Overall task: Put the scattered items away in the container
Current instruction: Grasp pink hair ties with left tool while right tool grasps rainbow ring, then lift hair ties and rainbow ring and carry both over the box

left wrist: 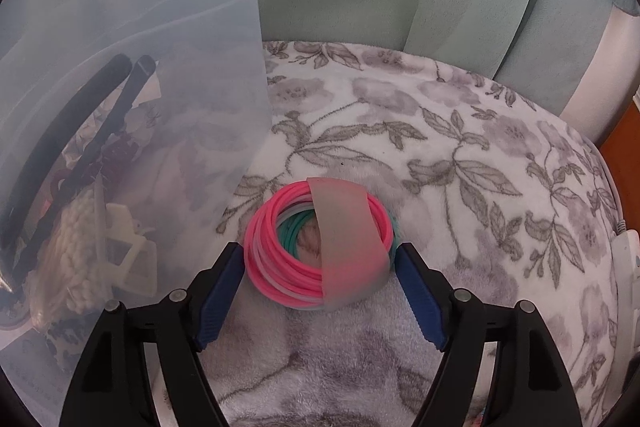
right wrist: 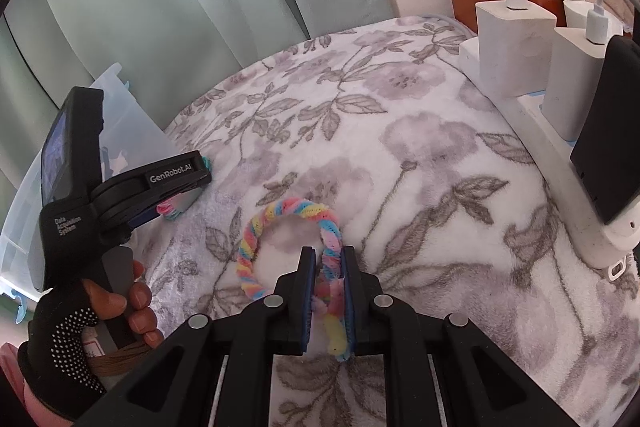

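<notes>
Two grippers: both low over a plush floral blanket, fuzzy white pile with grey leaf and flower print
Left gripper: jaws spread wide, one blue ribbed pad on each side of the bracelet stack, the left pad right at its rim; can't tell if it actually touches
Bracelet stack: thin rubbery rings, mostly hot pink with a few pale and teal ones, bundled round and wrapped by a frosted translucent band; lying on the blanket between the jaws, just beside the container wall
Container: cloudy see-through plastic tub with smooth curved walls, on the left of the left wrist view
Inside the tub: two black headbands, long thin arcs; a cream braided piece, chunky knit look; a pale boxy claw clip; something dark red and coiled, too blurry through the plastic to name
Right gripper: jaws pinched on the twisted loop, pads squeezing its right side
Twisted loop: fuzzy pipe-cleaner style braid in pink, yellow and blue, oval ring shape, far part resting on the blanket
Left hand: black dotted fingerless glove around the left gripper's handle
Right edge: white power strip with blocky white chargers and a flat black adapter
</notes>
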Motion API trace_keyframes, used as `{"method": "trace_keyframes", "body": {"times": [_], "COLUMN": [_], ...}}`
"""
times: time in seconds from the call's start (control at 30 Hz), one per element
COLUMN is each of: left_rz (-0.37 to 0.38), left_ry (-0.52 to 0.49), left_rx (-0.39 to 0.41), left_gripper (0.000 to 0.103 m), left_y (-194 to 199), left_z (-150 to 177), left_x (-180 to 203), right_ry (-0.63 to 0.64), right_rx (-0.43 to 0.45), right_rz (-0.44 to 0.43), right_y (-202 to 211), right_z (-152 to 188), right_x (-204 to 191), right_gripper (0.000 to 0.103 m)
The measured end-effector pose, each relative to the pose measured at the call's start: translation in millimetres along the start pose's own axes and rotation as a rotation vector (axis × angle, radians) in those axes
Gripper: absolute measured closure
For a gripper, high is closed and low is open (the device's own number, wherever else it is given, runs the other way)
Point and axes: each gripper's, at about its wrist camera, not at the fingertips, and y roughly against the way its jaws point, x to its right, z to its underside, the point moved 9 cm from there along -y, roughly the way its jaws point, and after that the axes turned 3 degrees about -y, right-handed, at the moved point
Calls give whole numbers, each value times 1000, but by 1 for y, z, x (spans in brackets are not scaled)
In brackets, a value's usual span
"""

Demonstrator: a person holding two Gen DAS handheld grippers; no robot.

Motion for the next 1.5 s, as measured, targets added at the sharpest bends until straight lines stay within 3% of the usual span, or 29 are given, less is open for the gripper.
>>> {"method": "trace_keyframes", "body": {"times": [0.5,0.73,1.5], "left_rz": [-28,-26,88], "left_ry": [-16,-26,-53], "left_rx": [46,49,31], "left_gripper": [22,23,26], "left_y": [-8,0,60], "left_z": [-7,0,41], "left_x": [1,2,-1], "right_ry": [43,14,-30], "right_rx": [7,8,87], "right_rz": [50,27,15], "right_y": [-18,-14,55], "right_z": [-18,-18,-13], "right_x": [-7,-4,-3], "right_gripper": [86,91,92]}}
